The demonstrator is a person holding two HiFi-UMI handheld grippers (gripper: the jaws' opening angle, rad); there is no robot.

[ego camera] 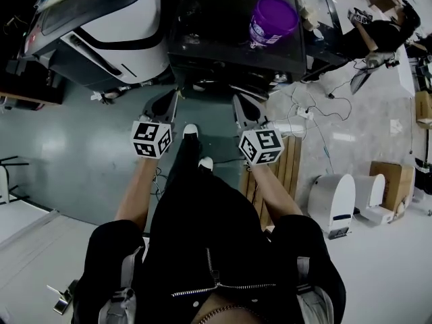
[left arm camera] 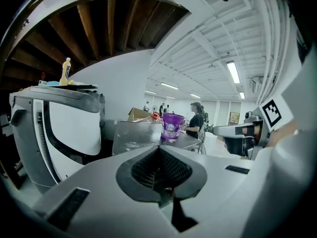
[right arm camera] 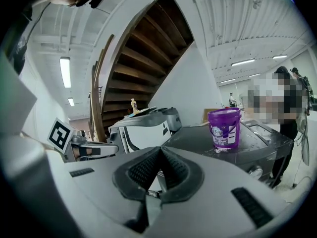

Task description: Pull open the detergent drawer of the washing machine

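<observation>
The washing machine (ego camera: 223, 42) is a dark box ahead of me, seen from above; its drawer cannot be made out in the head view. A purple bucket (ego camera: 272, 17) stands on its top. My left gripper (ego camera: 172, 97) and right gripper (ego camera: 238, 100) hover side by side in front of the machine's front edge, apart from it. In the left gripper view the left gripper (left arm camera: 159, 148) has its pads together with nothing between them, the machine (left arm camera: 133, 135) beyond. The right gripper (right arm camera: 159, 148) looks the same, facing the machine's corner (right arm camera: 247, 152) and the bucket (right arm camera: 224, 128).
A large white-and-black machine (ego camera: 111, 29) stands left of the washer. A wooden pallet (ego camera: 285, 171), cables with a power strip (ego camera: 304, 113), white units (ego camera: 334, 201) and a cardboard box (ego camera: 391, 181) lie to the right. A person (ego camera: 378, 36) sits at the far right. My feet (ego camera: 192, 132) stand between the grippers.
</observation>
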